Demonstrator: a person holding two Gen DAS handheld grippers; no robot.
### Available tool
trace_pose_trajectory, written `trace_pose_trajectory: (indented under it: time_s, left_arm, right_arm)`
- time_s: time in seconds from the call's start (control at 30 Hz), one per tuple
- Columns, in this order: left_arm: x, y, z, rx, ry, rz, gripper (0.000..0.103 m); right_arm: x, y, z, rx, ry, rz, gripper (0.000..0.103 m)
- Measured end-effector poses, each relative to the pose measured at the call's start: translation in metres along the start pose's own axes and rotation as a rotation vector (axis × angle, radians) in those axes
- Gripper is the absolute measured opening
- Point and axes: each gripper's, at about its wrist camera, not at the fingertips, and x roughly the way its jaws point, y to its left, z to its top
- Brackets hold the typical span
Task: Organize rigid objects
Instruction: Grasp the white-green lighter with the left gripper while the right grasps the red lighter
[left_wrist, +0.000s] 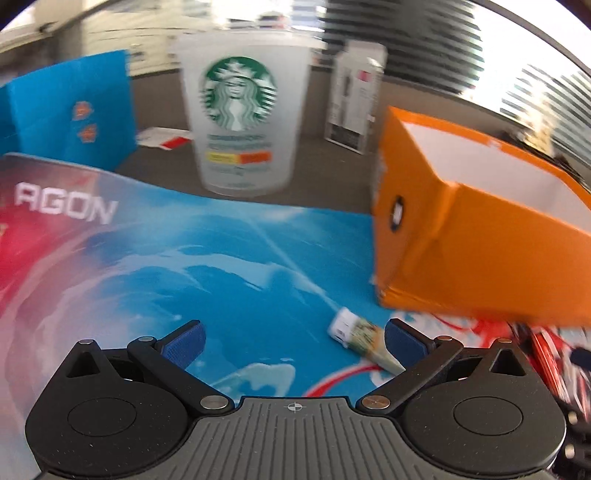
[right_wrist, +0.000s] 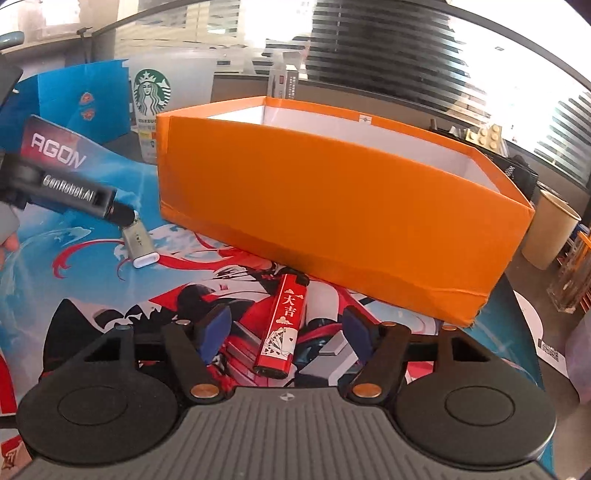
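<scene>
On the left of the right wrist view, a blue paper bag (right_wrist: 83, 107) stands at about ten o'clock, with a plastic cup (right_wrist: 162, 99) bearing a green logo just beside it towards eleven. Below them a printed desk mat (right_wrist: 92, 266) covers the table. The left gripper (right_wrist: 127, 218) reaches in from nine o'clock, its tip right at a small grey and white lighter (right_wrist: 140, 245) lying on the mat. In its own view the left gripper (left_wrist: 293, 338) has its jaws spread wide, and that lighter (left_wrist: 360, 341) lies close against the inner side of the right finger (left_wrist: 400, 338), with free mat between it and the left finger; whether the right pad touches it I cannot tell.

At the centre, the orange box (right_wrist: 332, 206) sits open-topped with a white inside, filling the view from eleven to three o'clock. In the left wrist view the same box (left_wrist: 480, 251) stands at two to three o'clock.

Just in front of the box, at six o'clock, a red lighter (right_wrist: 282, 328) lies on the mat, pointing towards the box. The right gripper (right_wrist: 290, 332) straddles it with jaws partly spread: both blue pads stand clear of the lighter, a gap showing on each side.

At far right, near three o'clock, a paper cup (right_wrist: 550, 229) stands beyond the box.
</scene>
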Motion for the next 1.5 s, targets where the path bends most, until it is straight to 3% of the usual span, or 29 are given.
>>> trace_pose_trajectory:
  time_s: [0.13,0.27,0.37,0.57,0.67,0.73,0.77,0.9,0.97,1.07,1.13,1.2,1.5]
  left_arm:
    - [0.005,-0.015,-0.002,-0.012,0.043,0.006,0.103]
    - [0.009,-0.032,-0.004,-0.007,0.036,0.003,0.103]
    - [0.011,-0.045,-0.01,0.05,0.011,0.03,0.103]
    - [0.003,-0.036,-0.019,0.127,-0.031,-0.054,0.097]
    - [-0.005,-0.024,-0.024,0.151,-0.071,-0.073,0.069]
    - [-0.008,-0.015,-0.022,0.155,-0.083,-0.067,0.027]
    - [-0.009,-0.009,-0.02,0.158,-0.081,-0.06,0.022]
    - [-0.013,0.001,-0.022,0.178,-0.074,-0.07,0.021]
    - [-0.018,0.003,-0.027,0.19,-0.082,-0.078,0.021]
    - [-0.024,0.005,-0.032,0.194,-0.09,-0.102,0.021]
    - [-0.027,0.006,-0.035,0.2,-0.093,-0.112,0.02]
    - [-0.028,0.008,-0.035,0.187,-0.088,-0.137,0.02]
    - [-0.034,0.009,-0.034,0.16,-0.062,-0.222,0.02]
  right_arm:
    - [0.001,-0.005,0.0,0.015,0.002,0.036,0.065]
    - [0.001,-0.009,0.0,0.047,0.008,0.06,0.066]
    - [0.001,-0.01,0.0,0.056,0.01,0.07,0.066]
    - [0.0,-0.008,-0.001,0.042,0.007,0.084,0.067]
    - [0.0,-0.006,-0.001,0.03,0.015,0.083,0.081]
    - [0.0,-0.004,-0.002,0.02,0.02,0.077,0.087]
    - [-0.001,-0.003,-0.002,0.015,0.018,0.074,0.087]
    - [0.0,-0.002,-0.002,0.021,0.022,0.068,0.086]
    - [0.0,-0.002,-0.002,0.033,0.024,0.081,0.079]
    - [-0.001,0.003,0.0,0.032,0.011,0.101,0.05]
    - [-0.002,0.004,0.001,0.039,0.003,0.086,0.022]
    - [-0.002,0.001,0.002,0.051,0.0,0.061,0.018]
    - [-0.014,-0.008,0.001,0.081,-0.012,0.009,0.017]
